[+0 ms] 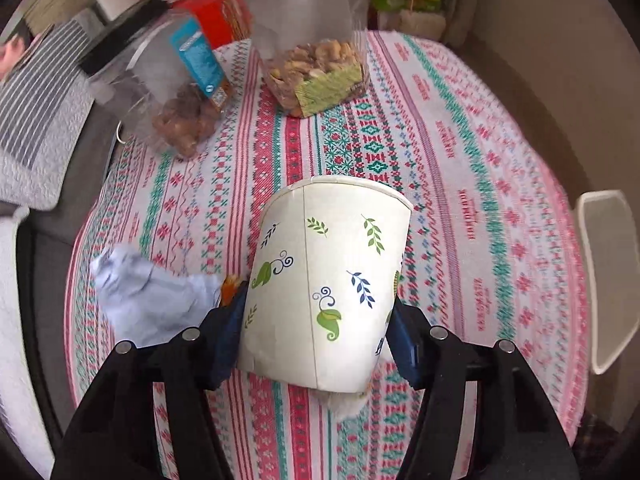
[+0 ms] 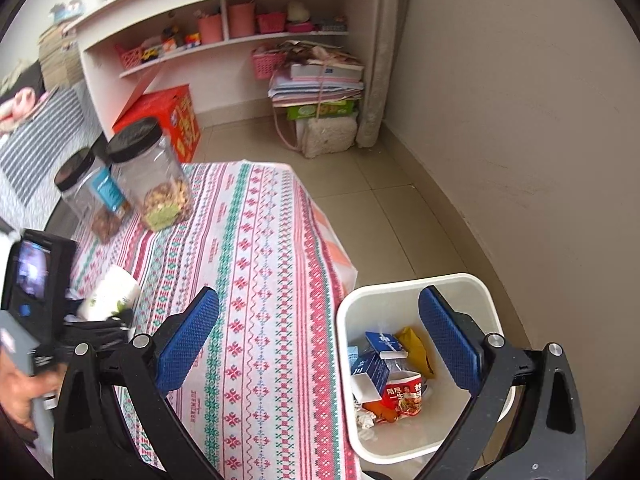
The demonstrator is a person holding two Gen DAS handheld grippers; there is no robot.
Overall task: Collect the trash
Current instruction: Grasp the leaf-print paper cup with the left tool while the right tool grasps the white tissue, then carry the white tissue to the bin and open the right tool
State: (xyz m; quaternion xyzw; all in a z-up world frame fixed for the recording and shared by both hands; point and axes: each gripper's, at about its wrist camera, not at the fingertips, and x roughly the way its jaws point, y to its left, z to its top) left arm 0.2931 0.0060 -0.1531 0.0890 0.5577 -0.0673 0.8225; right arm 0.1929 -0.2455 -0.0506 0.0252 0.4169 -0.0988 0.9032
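Note:
My left gripper (image 1: pixel 316 320) is shut on a white paper cup (image 1: pixel 328 280) printed with leaves, held tilted just above the patterned tablecloth (image 1: pixel 440 140). The cup also shows in the right wrist view (image 2: pixel 110 292) at the far left, in the left gripper. A crumpled pale blue paper (image 1: pixel 152 300) lies on the cloth left of the cup, with a small orange scrap (image 1: pixel 231 286) beside it. My right gripper (image 2: pixel 320 344) is open and empty, above the table's right edge and the white trash bin (image 2: pixel 486 292). The bin holds cartons, a noodle cup (image 2: pixel 404 394) and wrappers.
Two clear jars with black lids stand at the table's far side, one with nuts (image 2: pixel 154 176) and one with a blue label (image 2: pixel 94 200). The bin's rim (image 1: pixel 608 280) shows right of the table. A red box (image 2: pixel 168 120), shelves and stacked books stand beyond.

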